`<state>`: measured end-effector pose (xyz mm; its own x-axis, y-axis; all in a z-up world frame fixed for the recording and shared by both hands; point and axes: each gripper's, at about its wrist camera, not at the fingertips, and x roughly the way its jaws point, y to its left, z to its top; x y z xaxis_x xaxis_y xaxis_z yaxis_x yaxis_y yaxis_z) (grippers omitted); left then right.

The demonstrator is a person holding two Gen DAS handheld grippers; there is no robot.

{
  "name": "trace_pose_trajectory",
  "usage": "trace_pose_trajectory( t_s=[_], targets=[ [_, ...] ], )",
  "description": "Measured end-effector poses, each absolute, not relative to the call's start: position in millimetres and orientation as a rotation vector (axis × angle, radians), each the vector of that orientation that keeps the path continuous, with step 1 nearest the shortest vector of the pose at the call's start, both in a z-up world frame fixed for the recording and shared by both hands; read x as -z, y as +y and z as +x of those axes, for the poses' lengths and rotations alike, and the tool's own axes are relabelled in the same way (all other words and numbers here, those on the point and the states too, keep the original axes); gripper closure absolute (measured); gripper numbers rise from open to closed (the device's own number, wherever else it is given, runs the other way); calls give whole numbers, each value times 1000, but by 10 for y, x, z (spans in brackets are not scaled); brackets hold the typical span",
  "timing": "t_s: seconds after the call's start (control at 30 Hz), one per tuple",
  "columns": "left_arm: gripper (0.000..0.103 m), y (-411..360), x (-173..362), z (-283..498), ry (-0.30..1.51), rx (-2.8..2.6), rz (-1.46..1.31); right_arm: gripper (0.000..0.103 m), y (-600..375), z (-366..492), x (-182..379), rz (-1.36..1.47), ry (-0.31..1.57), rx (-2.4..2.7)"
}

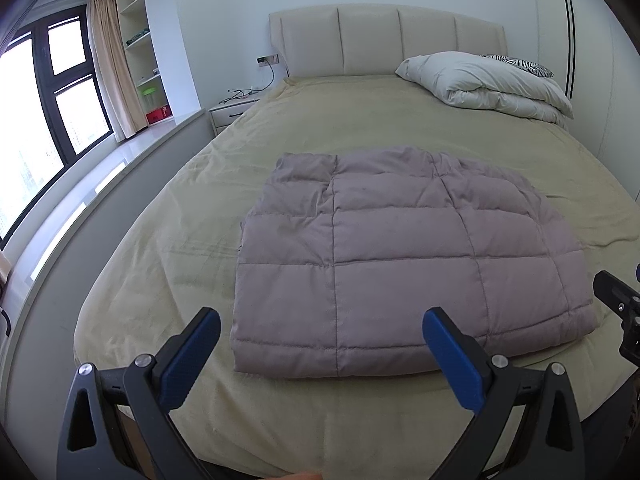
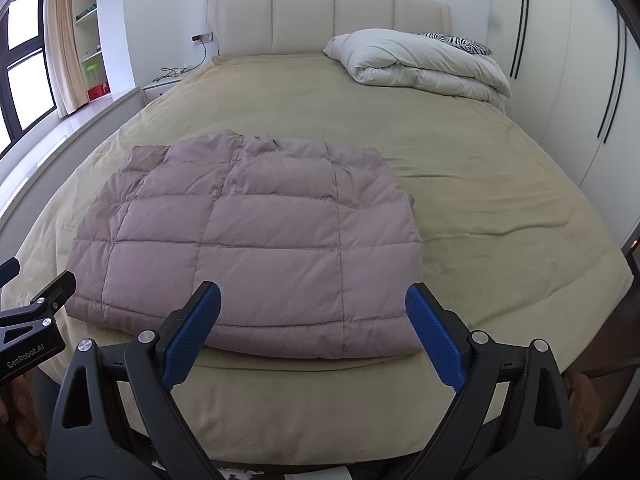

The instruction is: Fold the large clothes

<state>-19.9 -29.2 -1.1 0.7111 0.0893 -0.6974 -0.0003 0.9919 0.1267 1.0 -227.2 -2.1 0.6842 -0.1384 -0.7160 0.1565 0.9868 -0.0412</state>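
A mauve quilted puffer garment (image 1: 404, 264) lies folded into a flat rectangle on the beige bed cover (image 1: 168, 240), near the foot of the bed. It also shows in the right wrist view (image 2: 256, 248). My left gripper (image 1: 322, 328) is open and empty, held above the garment's near edge. My right gripper (image 2: 312, 304) is open and empty, also above the near edge. The right gripper shows at the right edge of the left wrist view (image 1: 616, 300), and the left gripper shows at the left edge of the right wrist view (image 2: 40, 308).
A folded white duvet (image 1: 492, 84) and a zebra-print pillow (image 1: 520, 64) lie at the head of the bed by the padded headboard (image 1: 384, 40). A nightstand (image 1: 232, 110) and a window ledge (image 1: 100, 172) run along the left. Wardrobe doors (image 2: 572, 80) stand at the right.
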Motion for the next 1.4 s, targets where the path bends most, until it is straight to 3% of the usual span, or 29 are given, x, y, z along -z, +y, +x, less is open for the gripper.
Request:
trace_pose_trajectory(
  t_s=[1.4],
  targets=[
    [0, -268, 64, -204, 786, -47, 124, 9, -2222, 28, 112, 29, 813, 174]
  ],
)
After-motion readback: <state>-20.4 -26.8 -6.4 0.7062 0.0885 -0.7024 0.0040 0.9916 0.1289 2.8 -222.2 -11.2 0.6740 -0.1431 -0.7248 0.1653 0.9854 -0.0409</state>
